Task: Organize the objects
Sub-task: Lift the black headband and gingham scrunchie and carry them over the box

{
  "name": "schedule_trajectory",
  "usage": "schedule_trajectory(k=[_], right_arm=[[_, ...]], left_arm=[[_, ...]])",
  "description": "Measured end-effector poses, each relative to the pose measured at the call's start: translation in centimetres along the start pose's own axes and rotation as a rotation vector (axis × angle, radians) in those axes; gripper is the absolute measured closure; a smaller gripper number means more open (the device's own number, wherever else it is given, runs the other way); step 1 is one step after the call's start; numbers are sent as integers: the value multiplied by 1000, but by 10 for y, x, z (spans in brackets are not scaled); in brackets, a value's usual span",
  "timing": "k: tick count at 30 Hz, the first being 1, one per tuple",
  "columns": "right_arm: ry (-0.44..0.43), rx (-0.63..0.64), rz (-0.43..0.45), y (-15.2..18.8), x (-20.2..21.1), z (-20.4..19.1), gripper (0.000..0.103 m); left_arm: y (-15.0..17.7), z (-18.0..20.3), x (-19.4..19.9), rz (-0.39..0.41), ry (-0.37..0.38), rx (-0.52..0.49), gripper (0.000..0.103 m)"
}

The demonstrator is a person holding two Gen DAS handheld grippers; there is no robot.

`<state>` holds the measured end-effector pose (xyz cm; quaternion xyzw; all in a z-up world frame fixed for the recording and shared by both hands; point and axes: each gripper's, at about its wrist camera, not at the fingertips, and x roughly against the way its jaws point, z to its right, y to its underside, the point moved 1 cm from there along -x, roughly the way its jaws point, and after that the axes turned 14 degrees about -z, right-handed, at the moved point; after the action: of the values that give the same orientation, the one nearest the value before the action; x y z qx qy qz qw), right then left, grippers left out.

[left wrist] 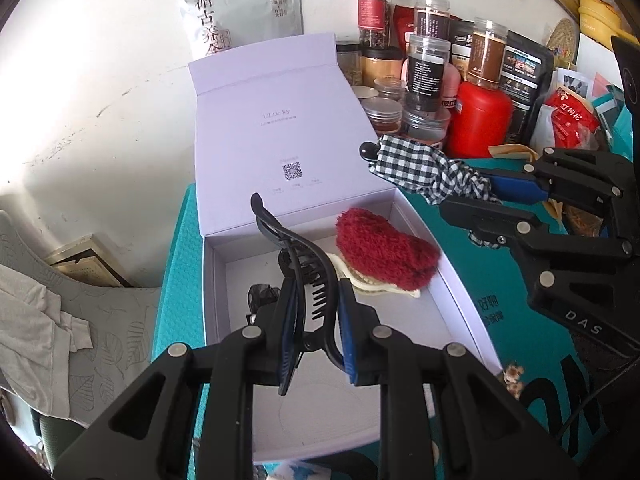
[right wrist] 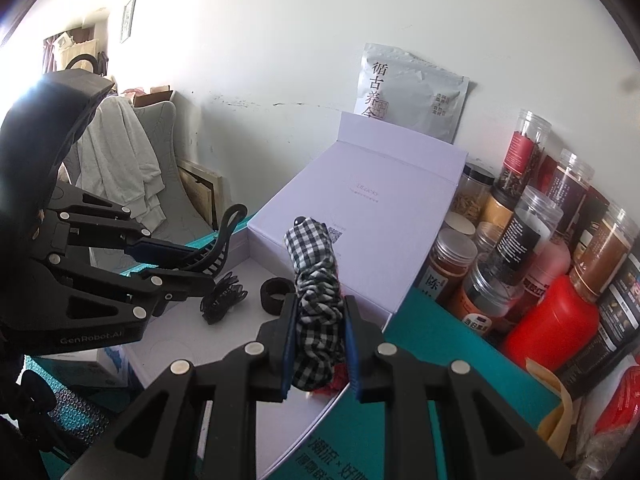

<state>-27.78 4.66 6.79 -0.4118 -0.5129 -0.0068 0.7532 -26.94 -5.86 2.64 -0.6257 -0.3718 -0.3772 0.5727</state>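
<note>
We pinch the stiff, light black claw clip [left wrist: 308, 280] in our left gripper [left wrist: 316, 320] and the soft checked scrunchie [right wrist: 318, 296] mid-body in our right gripper [right wrist: 320, 344] above the box [left wrist: 460, 280].

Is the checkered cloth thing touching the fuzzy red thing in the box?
Apart. The left wrist view shows the checkered cloth thing, held in the right gripper, with bare box lid showing between it and the fuzzy red thing.
</note>
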Motion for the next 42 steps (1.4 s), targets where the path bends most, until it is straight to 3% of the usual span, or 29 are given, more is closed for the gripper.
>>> schedule_trajectory(k=[12, 38, 42], right_arm=[[0, -7, -47, -8, -38, 12, 83], [5, 17, -128, -8, -91, 11, 82], [10, 23, -127, -8, -90, 10, 75]], left_arm=[[-21, -22, -49, -82, 42, 36, 84], [-32, -28, -104, -185, 11, 35, 84], [-33, -29, -107, -196, 18, 38, 84]])
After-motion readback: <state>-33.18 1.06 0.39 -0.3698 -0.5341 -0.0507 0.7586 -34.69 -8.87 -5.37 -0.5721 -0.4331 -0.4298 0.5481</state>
